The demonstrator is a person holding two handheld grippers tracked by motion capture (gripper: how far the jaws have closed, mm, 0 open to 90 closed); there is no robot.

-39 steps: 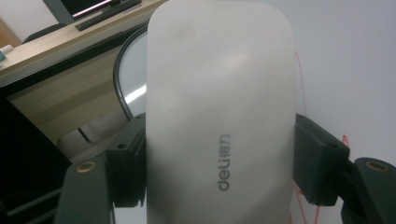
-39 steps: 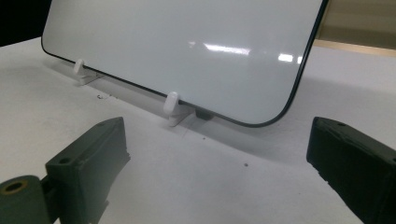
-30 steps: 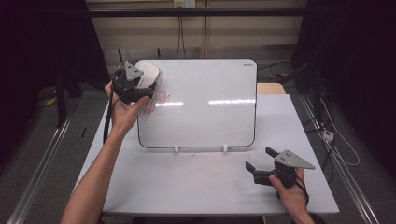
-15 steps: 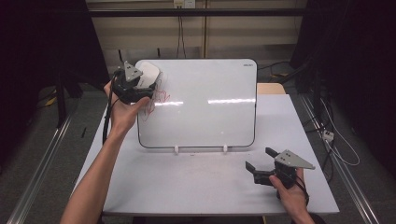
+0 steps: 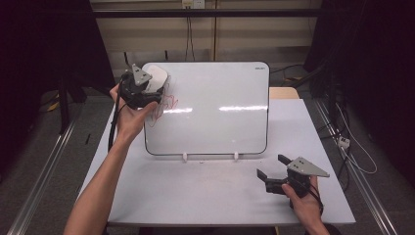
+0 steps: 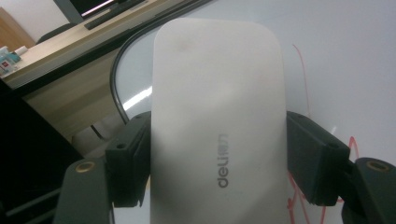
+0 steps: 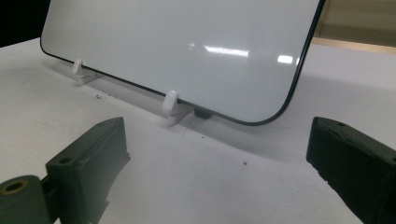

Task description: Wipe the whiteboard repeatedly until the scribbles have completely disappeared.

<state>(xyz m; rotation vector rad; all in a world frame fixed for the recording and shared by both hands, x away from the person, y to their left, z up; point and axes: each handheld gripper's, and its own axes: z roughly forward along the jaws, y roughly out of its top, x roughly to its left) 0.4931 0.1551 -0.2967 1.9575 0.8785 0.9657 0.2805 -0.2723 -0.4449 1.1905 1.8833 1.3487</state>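
At the whiteboard's (image 5: 215,107) upper-left corner, the left gripper (image 5: 142,90) pinches a white eraser (image 6: 217,121) against the surface; red scribbles (image 5: 164,105) remain beside it, so wiping seems barely begun. The right gripper (image 5: 274,169) rests spread and empty on the table (image 5: 195,196).

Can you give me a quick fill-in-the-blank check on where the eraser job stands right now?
1. The left gripper is shut on a white ____.
2. The scribbles on the whiteboard are ____ in colour.
3. The right gripper, near the table's front edge, has its jaws ____.

Missing words: eraser; red; open
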